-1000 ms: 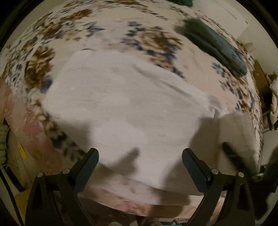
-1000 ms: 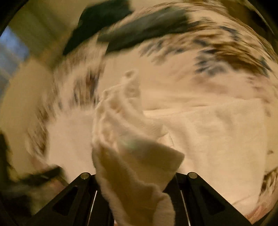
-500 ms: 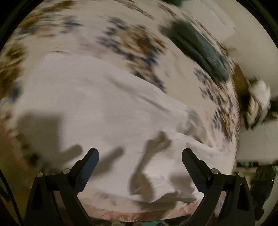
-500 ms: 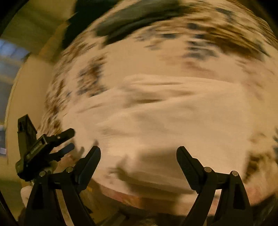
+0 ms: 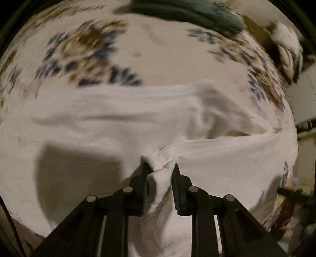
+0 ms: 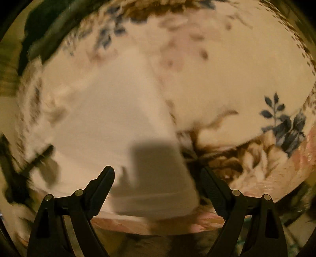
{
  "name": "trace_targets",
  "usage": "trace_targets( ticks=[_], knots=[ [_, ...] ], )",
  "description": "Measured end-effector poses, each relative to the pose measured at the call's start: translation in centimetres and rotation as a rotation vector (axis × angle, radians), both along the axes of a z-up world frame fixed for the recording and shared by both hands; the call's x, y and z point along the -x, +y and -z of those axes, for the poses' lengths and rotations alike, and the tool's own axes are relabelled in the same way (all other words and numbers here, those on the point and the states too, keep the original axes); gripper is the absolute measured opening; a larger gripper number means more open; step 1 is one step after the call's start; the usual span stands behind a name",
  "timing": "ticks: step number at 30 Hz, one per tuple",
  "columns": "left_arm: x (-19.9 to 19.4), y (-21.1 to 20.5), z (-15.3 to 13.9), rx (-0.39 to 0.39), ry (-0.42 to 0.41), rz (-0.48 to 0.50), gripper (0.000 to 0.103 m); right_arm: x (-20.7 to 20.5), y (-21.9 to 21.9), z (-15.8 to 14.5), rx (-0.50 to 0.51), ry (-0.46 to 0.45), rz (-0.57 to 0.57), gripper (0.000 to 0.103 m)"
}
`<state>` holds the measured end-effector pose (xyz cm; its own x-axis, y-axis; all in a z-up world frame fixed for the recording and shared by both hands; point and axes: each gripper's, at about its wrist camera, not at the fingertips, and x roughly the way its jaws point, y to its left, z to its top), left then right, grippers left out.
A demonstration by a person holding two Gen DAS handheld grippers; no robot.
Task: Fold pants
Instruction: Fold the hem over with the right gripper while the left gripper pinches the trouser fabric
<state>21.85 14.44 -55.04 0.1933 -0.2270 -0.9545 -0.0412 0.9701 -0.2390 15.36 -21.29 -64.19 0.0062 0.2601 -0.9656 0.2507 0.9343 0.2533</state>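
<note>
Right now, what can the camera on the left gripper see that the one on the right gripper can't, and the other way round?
Only the left wrist view shows a grip: the left gripper is closed on a bunched fold of the white fabric pants, which pull into creases toward it. It also shows a blurred whitish bundle beyond the bed's edge.

Only the right wrist view shows the right gripper, open and holding nothing, above the pants' near end, where its shadow falls.

Both show the pants lying on the floral bedspread, with a dark green cloth at the far side.
</note>
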Motion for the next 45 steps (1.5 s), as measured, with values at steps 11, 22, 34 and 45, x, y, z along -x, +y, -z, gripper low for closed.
trace_targets(
  ticks=[11,22,34,45],
  knots=[
    [1.2,2.1,-0.4,0.144,0.064,-0.18,0.041,2.3,-2.9,0.2,0.022,0.069,-0.017,0.091],
    [10.3,13.9,-4.0,0.335,-0.119,-0.604,0.103,-5.1,4.2,-4.4,-0.24,-0.135,-0.066,0.091],
    [17.4,23.2,2.4,0.5,-0.221,-1.105,0.086,-2.6,15.8,-1.7,-0.256,-0.062,-0.326,0.091],
    [13.8,24.6,2.5,0.466,-0.287,-1.048,0.041,-1.8,13.5,-0.1,-0.265,-0.002,-0.229,0.091]
  ],
)
